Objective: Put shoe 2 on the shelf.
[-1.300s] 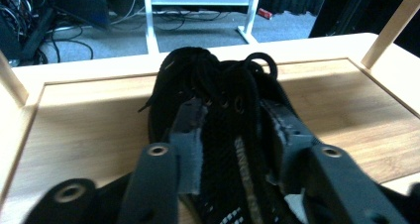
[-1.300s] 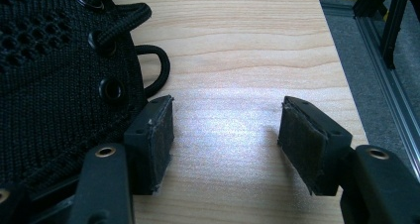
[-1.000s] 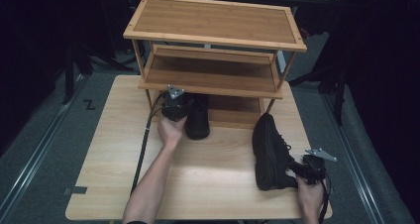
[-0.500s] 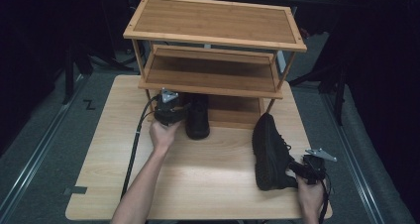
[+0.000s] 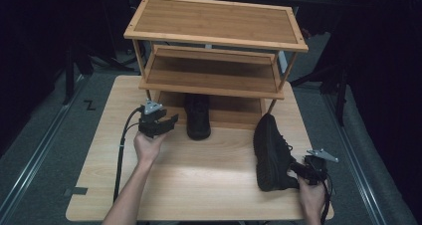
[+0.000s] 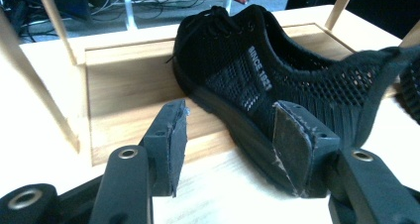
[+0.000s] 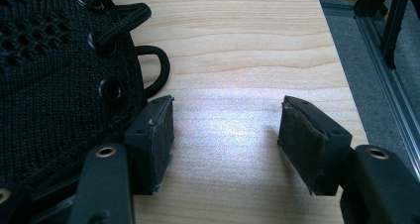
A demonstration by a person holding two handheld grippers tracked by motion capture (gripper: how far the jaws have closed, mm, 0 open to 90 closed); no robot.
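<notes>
One black mesh shoe stands toe-in on the lowest board of the wooden rack, its heel sticking out over the table. My left gripper is just left of that heel. Its jaws have just been opening, and in the left gripper view nothing lies between the pads of the left gripper, with the shoe beyond them. A second black shoe lies on the table at the right. My right gripper stands open at its near end, its left jaw against the shoe's laced mesh and bare wood between its pads.
The three-tier rack fills the back of the light wooden table; its upper shelves are bare. A black cable trails from the left gripper across the table. The table's right edge runs close by the right gripper, with dark floor beyond.
My left hand has drawn back from the shoe's heel, leftward and toward the person, with its jaws wider. That shoe stays on the bottom board. The right hand and its shoe have not moved.
</notes>
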